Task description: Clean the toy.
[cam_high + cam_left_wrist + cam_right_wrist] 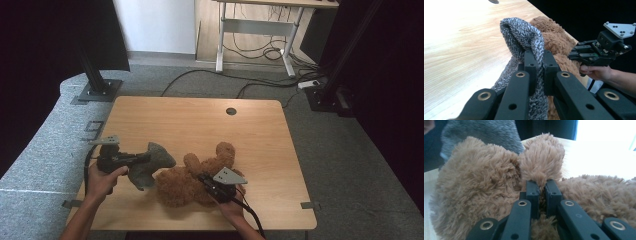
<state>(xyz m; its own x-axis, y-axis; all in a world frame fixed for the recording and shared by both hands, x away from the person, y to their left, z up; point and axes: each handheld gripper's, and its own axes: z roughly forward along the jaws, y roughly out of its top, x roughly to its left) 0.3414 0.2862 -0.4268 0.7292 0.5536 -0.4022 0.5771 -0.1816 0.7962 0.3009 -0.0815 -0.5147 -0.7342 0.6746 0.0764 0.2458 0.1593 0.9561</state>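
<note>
A brown plush teddy bear (192,180) lies on the wooden table (195,120) near its front edge. A grey knitted garment (150,165) hangs lifted at the bear's left. My left gripper (145,159) is shut on this grey knit (524,37), a fold of it pinched between the jaws. My right gripper (202,178) is shut on the bear's fur, the jaws clamping a tuft at a limb (541,160). In the left gripper view the bear (556,42) lies behind the knit, with the right gripper (571,56) and its hand beyond.
The table has a round cable hole (231,111) near its far edge. Black stand feet (97,90) sit on the carpet at left and right of the table. A white desk frame (255,30) with loose cables stands at the back.
</note>
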